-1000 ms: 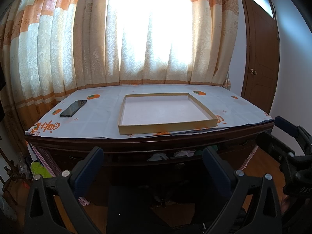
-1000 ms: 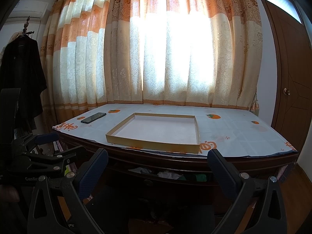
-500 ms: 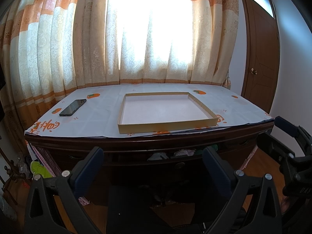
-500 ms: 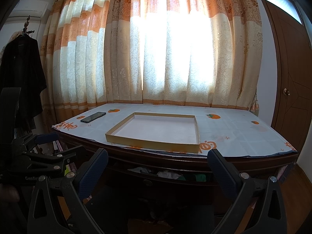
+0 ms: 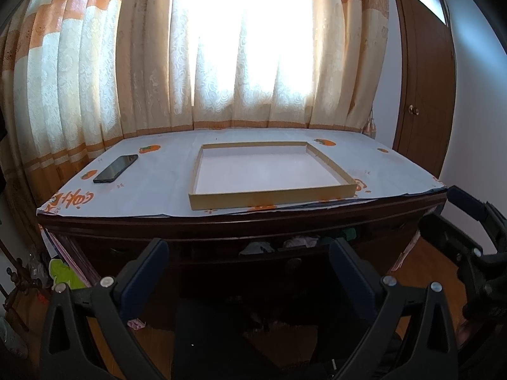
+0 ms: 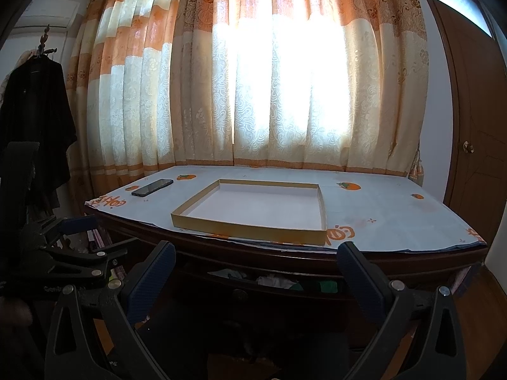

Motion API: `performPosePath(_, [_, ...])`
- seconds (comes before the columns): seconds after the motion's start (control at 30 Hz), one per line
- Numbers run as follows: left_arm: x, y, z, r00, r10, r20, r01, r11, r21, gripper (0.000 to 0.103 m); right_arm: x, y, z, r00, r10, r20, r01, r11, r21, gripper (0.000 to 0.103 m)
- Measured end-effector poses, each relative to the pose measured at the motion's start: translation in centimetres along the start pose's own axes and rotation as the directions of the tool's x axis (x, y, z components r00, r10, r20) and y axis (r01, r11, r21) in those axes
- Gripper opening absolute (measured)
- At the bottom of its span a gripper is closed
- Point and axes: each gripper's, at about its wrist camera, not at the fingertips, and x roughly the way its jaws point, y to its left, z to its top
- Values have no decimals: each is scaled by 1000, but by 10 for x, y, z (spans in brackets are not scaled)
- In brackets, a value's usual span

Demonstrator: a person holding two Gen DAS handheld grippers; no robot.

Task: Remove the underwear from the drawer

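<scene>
A dark wooden desk has its middle drawer point(image 5: 294, 258) point(image 6: 269, 291) pulled out a little. Crumpled underwear point(image 5: 299, 242) point(image 6: 274, 281), white and green, shows in the gap under the desktop. My left gripper point(image 5: 248, 264) hangs open in front of the drawer, a short way back from it. My right gripper point(image 6: 255, 267) is also open, level with the drawer front and apart from it. Neither holds anything. The right gripper's fingers point(image 5: 469, 204) show at the right edge of the left wrist view.
A shallow cardboard tray point(image 5: 269, 197) point(image 6: 250, 229) lies on the desk's orange-print cover. A black phone point(image 5: 115, 168) point(image 6: 152, 187) lies at the back left. Curtains hang behind, a wooden door point(image 5: 424, 95) stands right, dark clothes point(image 6: 35, 120) hang left.
</scene>
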Motion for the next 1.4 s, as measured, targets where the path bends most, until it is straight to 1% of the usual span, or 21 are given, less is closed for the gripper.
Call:
performPosePath(0.1, [6,0,-2,1000,11,-2,-11,1000,8,103,4,-1,-3,999,29,17,-29,1000,-5,103])
performPosePath(0.17, [14,1,-3,1000,14,-11,-14,1000,9,103,9,-3,-7,999,35,29,-35,999,-13,103])
performPosePath(0.33, [36,6,-7,999,18,-46,-19,1000,-14,103,33,-6,-23,998,15,57,-9,993,-114,102])
performPosePath(0.47, [53,7,-12,996,29,-79,-31,999,-24,103,55,-14,-41,993,72,89,-59,987,-149,102])
performPosePath(0.53, [60,7,-15,995,28,-93,-31,999,-28,103,68,-17,-52,988,103,116,-82,982,-171,103])
performPosePath(0.6, [64,7,-17,994,29,-103,-32,999,-29,103,80,-20,-62,980,108,165,-75,978,-197,102])
performPosePath(0.67, [68,7,-19,993,34,-114,-38,999,-32,103,91,-24,-71,969,131,210,-87,975,-207,102])
performPosePath(0.77, [74,9,-20,992,32,-125,-38,998,-45,103,104,-29,-77,956,129,263,-68,971,-229,102])
performPosePath(0.87, [77,9,-21,991,30,-133,-37,998,-55,103,114,-36,-79,945,140,297,-71,971,-229,102])
performPosePath(1.0, [77,7,-21,990,28,-138,-36,998,-55,103,133,-45,-83,943,122,310,-53,974,-222,102])
performPosePath(1.1, [77,6,-21,990,30,-136,-37,998,-53,103,140,-46,-85,940,116,320,-38,970,-239,102])
performPosePath(1.4, [79,5,-22,990,32,-140,-41,997,-61,103,150,-52,-96,936,136,324,-36,955,-296,102])
